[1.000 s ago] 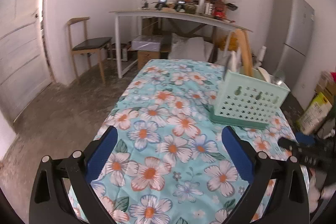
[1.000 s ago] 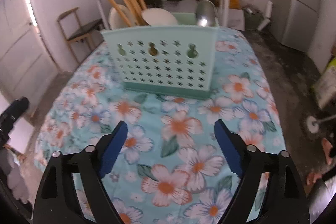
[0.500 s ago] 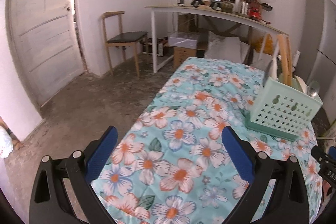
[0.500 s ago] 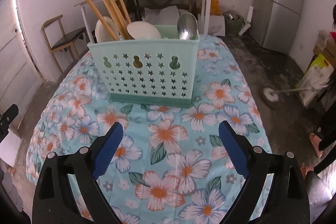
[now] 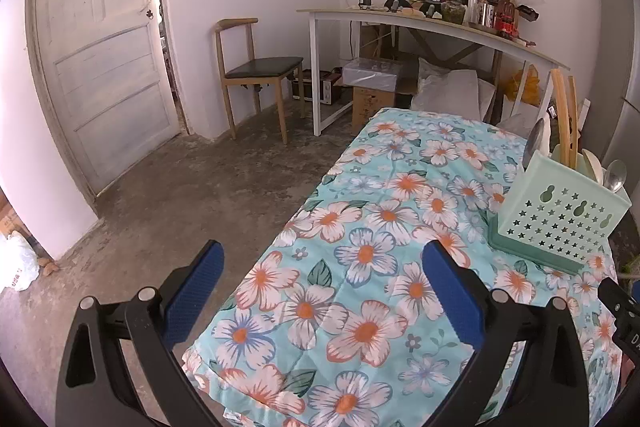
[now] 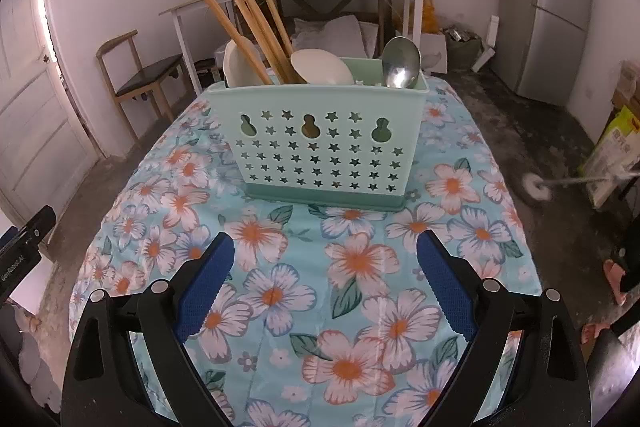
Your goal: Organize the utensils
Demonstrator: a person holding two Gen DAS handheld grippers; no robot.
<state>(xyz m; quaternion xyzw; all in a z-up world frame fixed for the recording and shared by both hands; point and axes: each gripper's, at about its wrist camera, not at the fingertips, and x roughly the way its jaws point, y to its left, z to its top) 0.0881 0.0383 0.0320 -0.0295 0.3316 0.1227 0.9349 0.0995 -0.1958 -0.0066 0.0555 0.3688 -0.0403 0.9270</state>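
**Both claws empty, holder loaded on the cloth**

Left gripper (image 5: pixel 320 301): jaws wide, nothing between the pads, hanging over the near left edge of the tablecloth (image 5: pixel 384 267). It looks partly off the table toward the floor and the door (image 5: pixel 104 67). The holder (image 5: pixel 560 223) sits far to its right, near the table's right edge.

Right gripper (image 6: pixel 326 287): its jaws have just been opening and stand wide, nothing between them. It faces the holder (image 6: pixel 332 143) square on, well apart from it, bare cloth (image 6: pixel 352 287) in between.

Holder contents, left to right in the right view: white spoon (image 6: pixel 236 65), chopsticks (image 6: pixel 256 27) leaning left, a second white spoon (image 6: pixel 320 67), metal spoon (image 6: pixel 402 63) in the right section. All stand upright or leaning inside. No loose utensil shows on the cloth in either view; task looks at or near done.

Risks, as judged:
- Holder is light, tall and top-heavy with long chopsticks; a knock from either claw could tip it or slide it on the soft cloth.
- It stands close to the right table edge in the left view; a push that way could send it off.
- Left claw sits at the cloth's edge; snagging the fabric would drag the holder along.
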